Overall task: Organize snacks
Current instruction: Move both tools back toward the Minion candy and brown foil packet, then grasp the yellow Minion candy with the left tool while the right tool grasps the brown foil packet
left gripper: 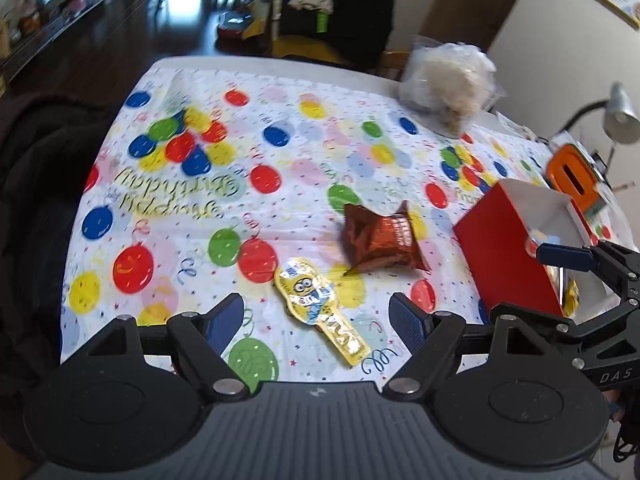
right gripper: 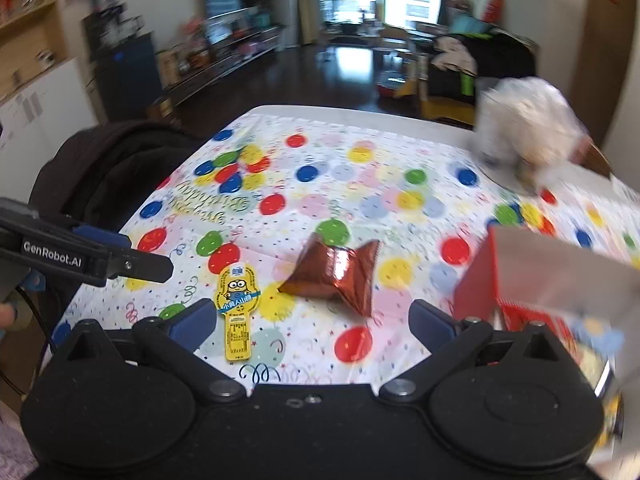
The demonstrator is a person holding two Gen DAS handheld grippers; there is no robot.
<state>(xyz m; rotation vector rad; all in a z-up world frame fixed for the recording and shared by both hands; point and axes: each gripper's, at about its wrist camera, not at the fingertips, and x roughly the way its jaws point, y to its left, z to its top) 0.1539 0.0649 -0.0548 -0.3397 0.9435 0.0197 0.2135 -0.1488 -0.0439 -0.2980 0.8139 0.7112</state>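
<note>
While both tongs hang spread and empty above the counter (left gripper: 280, 80), a crinkled copper-red foil snack pouch (left gripper: 380, 240) lies on the balloon-print cloth (blurred in both views). A yellow cartoon-figure snack packet (left gripper: 320, 312) lies just beside the pouch, nearer the left tongs (left gripper: 316, 316). The red box (left gripper: 508, 248) stands beyond the pouch's other side, by the right tongs (right gripper: 312, 320).

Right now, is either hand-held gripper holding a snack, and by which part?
Nothing is held. The left hand-held gripper and right hand-held gripper are both open above the table; yellow snack lies loose.
</note>
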